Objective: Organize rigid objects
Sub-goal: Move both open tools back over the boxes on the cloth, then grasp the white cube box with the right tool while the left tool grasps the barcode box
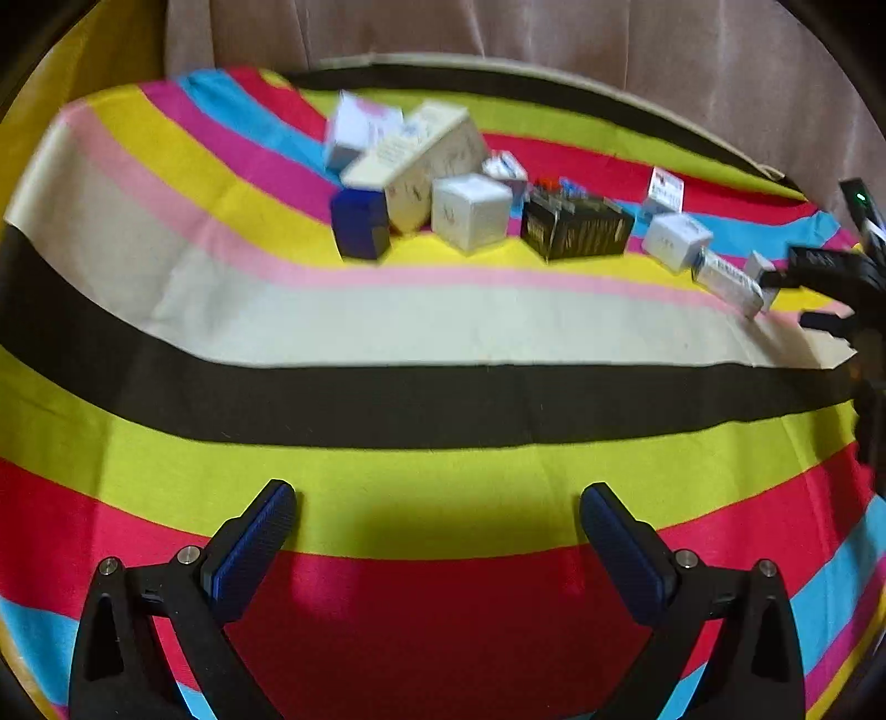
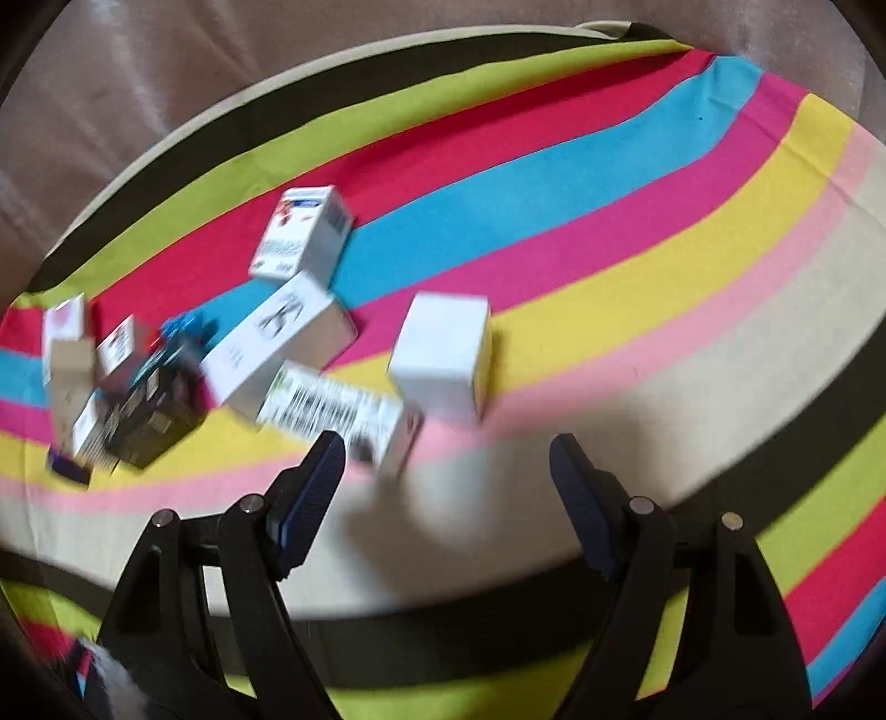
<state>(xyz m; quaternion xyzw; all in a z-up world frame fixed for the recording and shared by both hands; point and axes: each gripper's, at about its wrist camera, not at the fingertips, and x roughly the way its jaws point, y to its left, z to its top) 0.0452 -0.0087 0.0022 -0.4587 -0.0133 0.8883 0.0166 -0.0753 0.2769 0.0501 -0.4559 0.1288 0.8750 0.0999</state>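
Left wrist view takes in the striped cloth first, its bands of black, lime, red, cream, pink and yellow covering the whole surface, with a beige curtain hanging behind. Boxes sit in a loose row across the far half of the cloth. A long cream box lies tilted at the left of the row, with a white-and-pink box behind it and a navy box just in front. Next come a white cube, then a black box, then a small white box and a long barcode box near the right edge. The left gripper hovers over the near red and lime stripes, jaws spread wide, nothing between them, well apart from the boxes.

In the right wrist view the right gripper also has its jaws spread and empty. The barcode box lies just ahead of its left finger, and a plain white box stands upright ahead of the gap, on the pink and yellow stripes. Behind these a long white box touches the barcode box, and a printed white box stands on the red and blue stripes. The black box lies in a blurred cluster at far left.
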